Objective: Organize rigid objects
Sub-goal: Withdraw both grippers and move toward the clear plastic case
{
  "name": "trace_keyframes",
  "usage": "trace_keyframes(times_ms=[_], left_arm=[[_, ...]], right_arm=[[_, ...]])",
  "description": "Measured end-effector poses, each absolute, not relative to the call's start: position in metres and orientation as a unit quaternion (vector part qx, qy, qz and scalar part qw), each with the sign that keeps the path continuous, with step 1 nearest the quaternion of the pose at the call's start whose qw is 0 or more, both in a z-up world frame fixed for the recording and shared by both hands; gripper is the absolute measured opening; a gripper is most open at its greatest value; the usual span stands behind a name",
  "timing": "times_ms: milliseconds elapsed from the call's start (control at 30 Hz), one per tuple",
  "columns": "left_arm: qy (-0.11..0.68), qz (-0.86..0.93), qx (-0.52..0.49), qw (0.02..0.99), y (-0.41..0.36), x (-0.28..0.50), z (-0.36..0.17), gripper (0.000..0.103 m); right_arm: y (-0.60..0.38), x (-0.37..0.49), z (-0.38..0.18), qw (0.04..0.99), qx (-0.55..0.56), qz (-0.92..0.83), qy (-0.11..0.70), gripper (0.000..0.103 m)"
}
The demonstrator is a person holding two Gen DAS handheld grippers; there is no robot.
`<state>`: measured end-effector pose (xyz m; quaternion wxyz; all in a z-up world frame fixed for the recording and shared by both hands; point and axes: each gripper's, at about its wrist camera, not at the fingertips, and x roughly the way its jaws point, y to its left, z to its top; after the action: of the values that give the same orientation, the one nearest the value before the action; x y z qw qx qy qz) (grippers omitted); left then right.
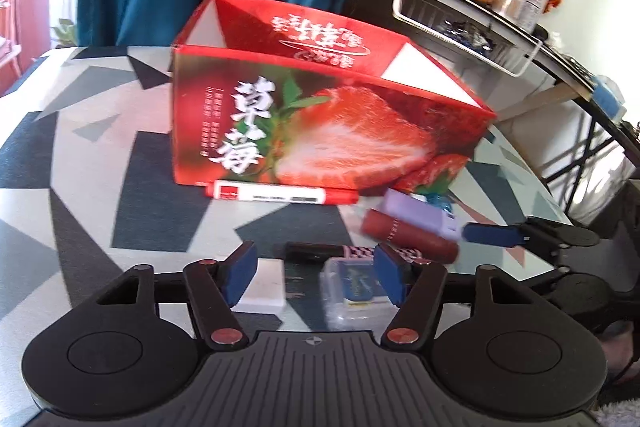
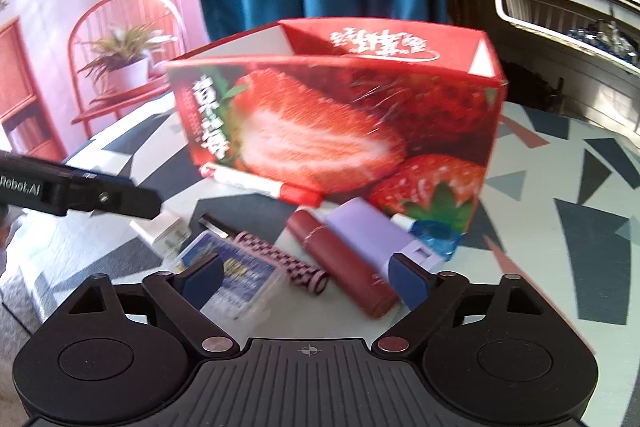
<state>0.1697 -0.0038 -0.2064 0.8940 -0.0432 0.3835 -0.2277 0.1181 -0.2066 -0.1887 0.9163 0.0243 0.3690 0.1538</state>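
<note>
Lying nearest under the left gripper (image 1: 312, 277) is a clear plastic case (image 1: 352, 291), sitting between its half-narrowed jaws, which are gripping nothing yet. The right gripper (image 2: 306, 277) is standing wide and empty over the dark red tube (image 2: 344, 263), whose long axis is running diagonally away toward the strawberry box (image 2: 340, 123) just beyond. The right hand is the nearer to that tube.
</note>
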Motion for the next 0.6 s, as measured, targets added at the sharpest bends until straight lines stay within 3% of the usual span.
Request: trace_keyframes(times_ms=[133, 600], left_arm=[[0.4, -0.241, -0.041, 0.883, -0.013, 0.167, -0.215, 0.057], [0.431, -0.251, -0.048, 0.865, -0.022, 0.172, -0.235, 0.057]], right_arm=[[-0.199, 0.115, -0.193, 0.91, 0.02, 0.174, 0.375, 0.082], [-0.18, 0.109, -0.207, 0.902, -0.024, 0.216, 0.374, 0.07]])
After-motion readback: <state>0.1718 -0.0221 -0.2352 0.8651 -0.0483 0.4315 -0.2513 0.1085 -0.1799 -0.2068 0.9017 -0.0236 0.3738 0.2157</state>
